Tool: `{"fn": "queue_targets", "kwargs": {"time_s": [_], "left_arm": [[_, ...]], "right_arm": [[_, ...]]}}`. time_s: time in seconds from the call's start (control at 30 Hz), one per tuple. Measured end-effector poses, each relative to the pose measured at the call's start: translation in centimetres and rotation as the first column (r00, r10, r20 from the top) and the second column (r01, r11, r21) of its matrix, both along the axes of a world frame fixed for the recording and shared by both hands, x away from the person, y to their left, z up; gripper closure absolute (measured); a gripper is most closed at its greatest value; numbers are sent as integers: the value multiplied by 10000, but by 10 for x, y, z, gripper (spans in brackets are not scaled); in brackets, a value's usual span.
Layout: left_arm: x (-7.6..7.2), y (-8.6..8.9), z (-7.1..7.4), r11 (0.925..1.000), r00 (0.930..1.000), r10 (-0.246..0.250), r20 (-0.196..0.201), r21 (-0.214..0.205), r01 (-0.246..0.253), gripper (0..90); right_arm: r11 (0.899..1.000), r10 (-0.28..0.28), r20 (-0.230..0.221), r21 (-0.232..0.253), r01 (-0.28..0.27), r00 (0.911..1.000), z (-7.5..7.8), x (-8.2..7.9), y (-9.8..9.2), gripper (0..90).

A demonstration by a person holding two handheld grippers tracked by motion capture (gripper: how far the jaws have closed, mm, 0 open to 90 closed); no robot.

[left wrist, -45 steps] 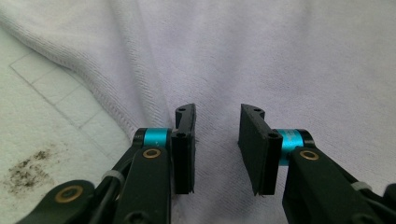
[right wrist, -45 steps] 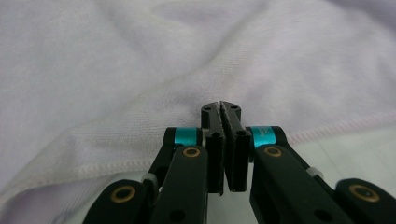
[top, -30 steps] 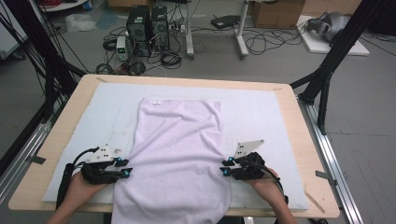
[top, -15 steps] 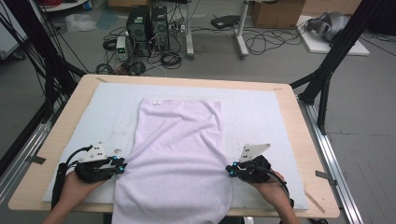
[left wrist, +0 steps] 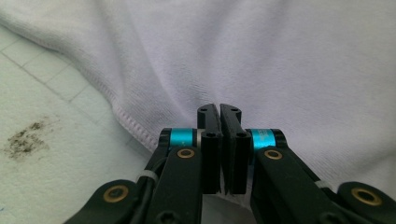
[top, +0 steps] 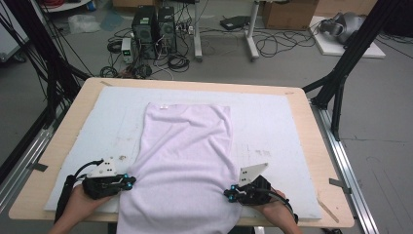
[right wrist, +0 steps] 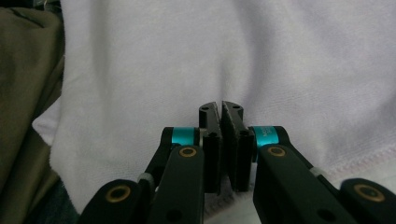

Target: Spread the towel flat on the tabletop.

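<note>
- High view: a pale lilac T-shirt (top: pixel 184 161) lies flat down the middle of the white mat (top: pixel 272 122) on the wooden table (top: pixel 319 161), its near end hanging over the near edge. The left gripper (top: pixel 127 181) sits at the shirt's left side edge and the right gripper (top: pixel 230 194) at its right side edge, roughly level with each other. To my eye both have just taken hold for a fold or lift; done well, the two hands should rise together and keep the cloth taut between them.
- Left gripper view: its jaws have just been closing and now stand pressed together, with the stitched edge of the shirt (left wrist: pixel 135 128) running in under them. This pinch on the fabric cannot be made out from above. There is also a dark smudge (left wrist: pixel 25 137) on the mat.
- Right gripper view: these jaws are likewise pinched tight on the shirt (right wrist: pixel 154 74), the hem running off to the right. Olive cloth (right wrist: pixel 23 93) shows at the left.
</note>
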State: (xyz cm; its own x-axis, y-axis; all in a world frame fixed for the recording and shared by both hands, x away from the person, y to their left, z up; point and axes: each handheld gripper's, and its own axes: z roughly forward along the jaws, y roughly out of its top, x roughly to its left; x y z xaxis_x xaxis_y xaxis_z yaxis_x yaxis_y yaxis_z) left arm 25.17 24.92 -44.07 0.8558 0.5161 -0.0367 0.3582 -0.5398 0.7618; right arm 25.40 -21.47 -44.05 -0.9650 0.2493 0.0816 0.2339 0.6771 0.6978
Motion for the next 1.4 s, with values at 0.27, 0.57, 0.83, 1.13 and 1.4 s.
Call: {"fn": "queue_targets", "kwargs": {"time_s": [0.27, 0.57, 0.83, 1.13, 1.4], "left_arm": [[-19, 7, 15, 9986, 9995, -187, 249, -486, 199, 628], [-15, -12, -3, 9965, 9966, -827, -43, 86, 828, 827], [-24, -2, 10, 9963, 9970, -746, 197, -413, 753, 727], [-24, -38, 5, 9809, 9817, -1900, -99, -455, 1893, 647], [-26, -47, -3, 9729, 9725, -2313, -286, -102, 2311, 872]], "right_arm": [[9988, 263, 485, 405, -283, 9985, 21, -22, -7, 749], [9980, 626, 167, -91, -624, 9979, 0, -5, 13, 759], [9981, 380, 605, 465, -409, 9974, 14, -12, 6, 770], [9880, 1403, 663, 550, -1440, 9879, 9, -17, 47, 632], [9858, 1678, 554, -150, -1672, 9843, 0, -20, 61, 880]]}}
